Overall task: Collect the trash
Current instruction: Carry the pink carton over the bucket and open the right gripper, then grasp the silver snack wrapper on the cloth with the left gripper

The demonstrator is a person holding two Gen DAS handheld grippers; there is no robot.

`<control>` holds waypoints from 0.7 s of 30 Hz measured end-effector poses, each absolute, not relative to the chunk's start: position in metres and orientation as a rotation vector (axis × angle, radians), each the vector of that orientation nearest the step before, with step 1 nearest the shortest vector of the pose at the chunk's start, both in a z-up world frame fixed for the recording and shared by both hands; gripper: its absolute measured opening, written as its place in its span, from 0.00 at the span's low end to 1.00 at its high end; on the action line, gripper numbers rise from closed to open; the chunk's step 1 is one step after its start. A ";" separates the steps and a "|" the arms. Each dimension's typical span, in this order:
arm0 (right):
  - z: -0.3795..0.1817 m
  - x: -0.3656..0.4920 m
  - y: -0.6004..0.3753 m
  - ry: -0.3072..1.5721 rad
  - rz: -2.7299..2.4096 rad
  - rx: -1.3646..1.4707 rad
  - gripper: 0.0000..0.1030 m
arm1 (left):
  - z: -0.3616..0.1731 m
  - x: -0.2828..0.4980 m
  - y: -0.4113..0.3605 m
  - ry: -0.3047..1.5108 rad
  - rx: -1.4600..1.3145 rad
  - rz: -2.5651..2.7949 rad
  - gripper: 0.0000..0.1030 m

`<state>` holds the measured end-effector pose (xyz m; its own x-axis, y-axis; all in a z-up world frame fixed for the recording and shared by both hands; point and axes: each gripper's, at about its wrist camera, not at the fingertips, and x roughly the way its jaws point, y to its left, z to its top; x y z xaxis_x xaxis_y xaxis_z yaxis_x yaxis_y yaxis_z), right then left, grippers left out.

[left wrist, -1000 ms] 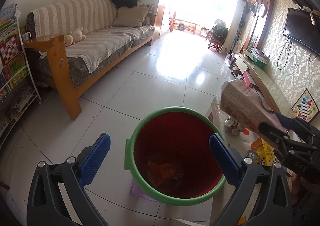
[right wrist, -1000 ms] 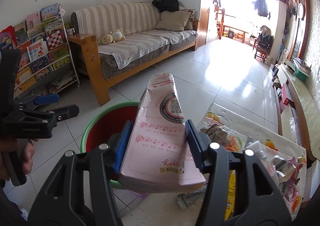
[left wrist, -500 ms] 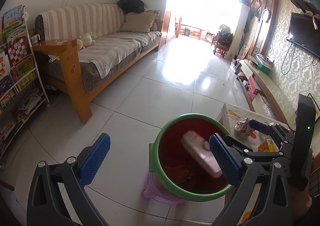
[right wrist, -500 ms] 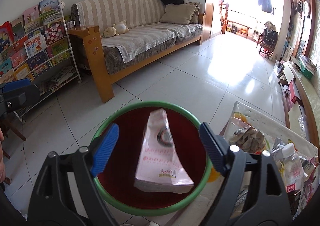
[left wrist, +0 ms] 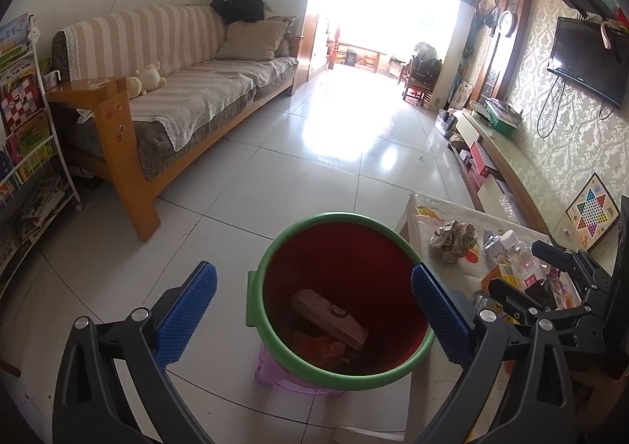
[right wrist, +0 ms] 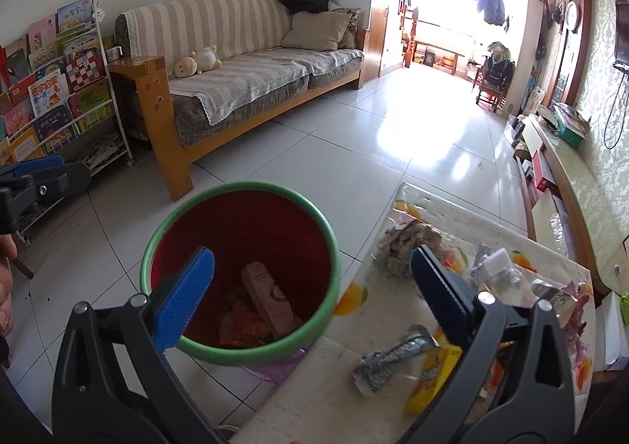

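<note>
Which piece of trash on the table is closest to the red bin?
The crumpled paper ball, at the table's far end. The silver wrapper, yellow packet and bottle lie farther from the bin.

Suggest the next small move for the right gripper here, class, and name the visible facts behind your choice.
Probably swing the right gripper toward the table and line it up over the silver wrapper. The pink carton already lies inside the green bin, the right jaws are opening with nothing between them, and the wrapper lies loose at the table's near edge, closest to that gripper.
</note>
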<state>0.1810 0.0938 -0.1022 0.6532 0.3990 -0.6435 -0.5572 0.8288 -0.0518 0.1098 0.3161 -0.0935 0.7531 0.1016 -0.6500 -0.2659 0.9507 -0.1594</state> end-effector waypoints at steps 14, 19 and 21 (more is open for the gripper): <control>-0.080 0.155 -0.064 0.668 0.355 -0.218 0.96 | -0.109 0.142 0.158 0.753 -0.209 -0.039 0.92; -0.077 0.150 -0.120 0.677 0.285 -0.190 0.96 | -0.115 0.151 0.117 0.778 -0.164 -0.089 0.92; -0.076 0.148 -0.140 0.676 0.262 -0.177 0.96 | -0.121 0.155 0.105 0.800 -0.131 -0.096 0.92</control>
